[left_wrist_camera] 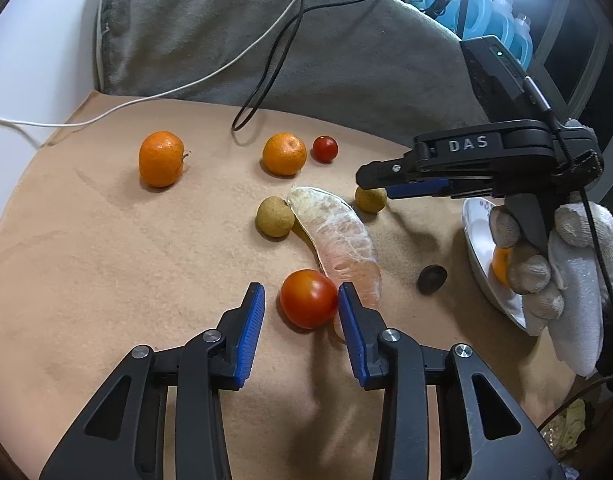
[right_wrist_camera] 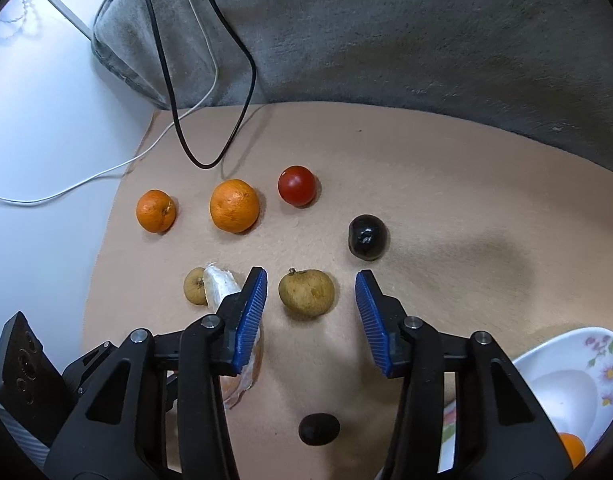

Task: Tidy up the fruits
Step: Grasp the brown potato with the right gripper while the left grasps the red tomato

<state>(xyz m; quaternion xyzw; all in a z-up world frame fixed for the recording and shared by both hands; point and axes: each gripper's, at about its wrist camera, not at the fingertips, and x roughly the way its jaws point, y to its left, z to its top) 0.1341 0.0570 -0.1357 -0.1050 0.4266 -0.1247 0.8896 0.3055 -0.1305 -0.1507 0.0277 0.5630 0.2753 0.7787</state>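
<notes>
Fruits lie on a tan mat. My left gripper is open around a red tomato, its right pad beside a peeled pomelo segment. My right gripper is open around a brown longan; it also shows in the left wrist view above that longan. Two mandarins, a small tomato, another longan and dark fruits lie around.
A white floral bowl at the right holds an orange fruit. A grey blanket with black and white cables lies behind the mat. A white surface is at the left.
</notes>
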